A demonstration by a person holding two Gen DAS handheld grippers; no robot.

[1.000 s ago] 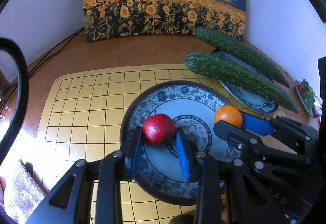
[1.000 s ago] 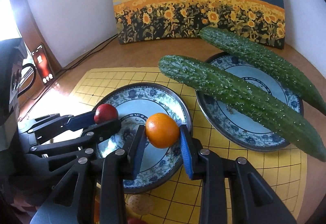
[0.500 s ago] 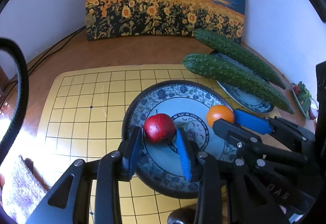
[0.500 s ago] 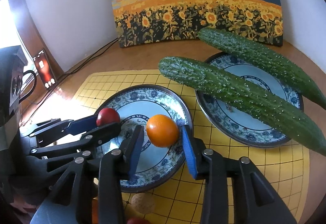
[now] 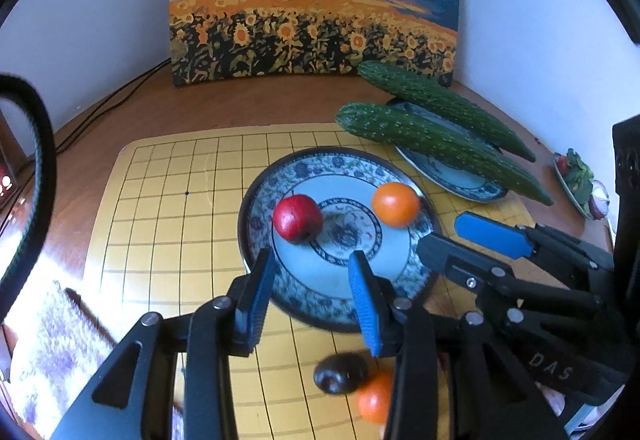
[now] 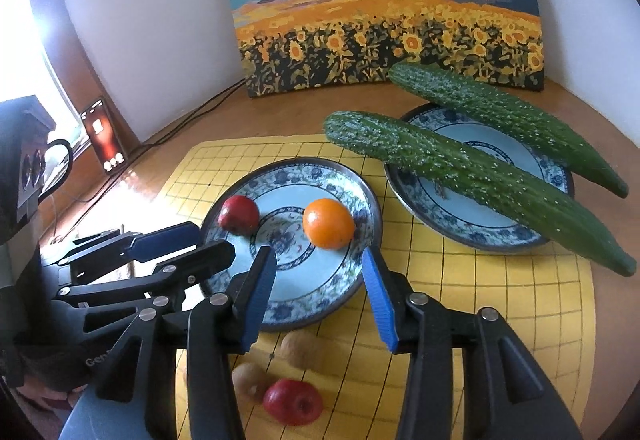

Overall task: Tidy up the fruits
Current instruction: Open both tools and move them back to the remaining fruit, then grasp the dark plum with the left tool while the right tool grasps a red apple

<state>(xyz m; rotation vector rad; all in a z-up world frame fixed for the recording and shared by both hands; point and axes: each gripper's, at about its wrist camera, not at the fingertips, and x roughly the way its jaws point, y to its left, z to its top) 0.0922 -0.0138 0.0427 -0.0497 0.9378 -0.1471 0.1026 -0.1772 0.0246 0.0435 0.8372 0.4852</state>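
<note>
A brown wooden tabletop (image 5: pixel 248 108) meets a white wall, and a sunflower-field painting (image 6: pixel 384 4) leans against that wall at the back. A yellow grid mat (image 5: pixel 168 200) covers the near part of the table. Two long bumpy cucumbers (image 6: pixel 472 176) lie across a blue-and-white patterned plate (image 6: pixel 472 224) on the right, both overhanging its rim. A second patterned plate, the fruit plate (image 6: pixel 320 296), sits on the mat just left of it. On this plate a red apple (image 5: pixel 297 217) rests at the left and an orange (image 5: pixel 395 204) at the right, apart from each other.

The left gripper (image 5: pixel 316 292) hovers over the plate's near rim, its blue-padded fingers spread wide with nothing between them, the apple lying free just ahead. The right gripper (image 6: pixel 320 292) is likewise spread and empty, the orange free in front of it.

On the mat nearer than the plate lie loose fruits: another red apple (image 6: pixel 293 401), two brown round fruits (image 6: pixel 298 350), a dark fruit (image 5: pixel 340 373) and a second orange (image 5: pixel 374 394). A lit phone (image 6: pixel 105 144) stands at the left wall.
</note>
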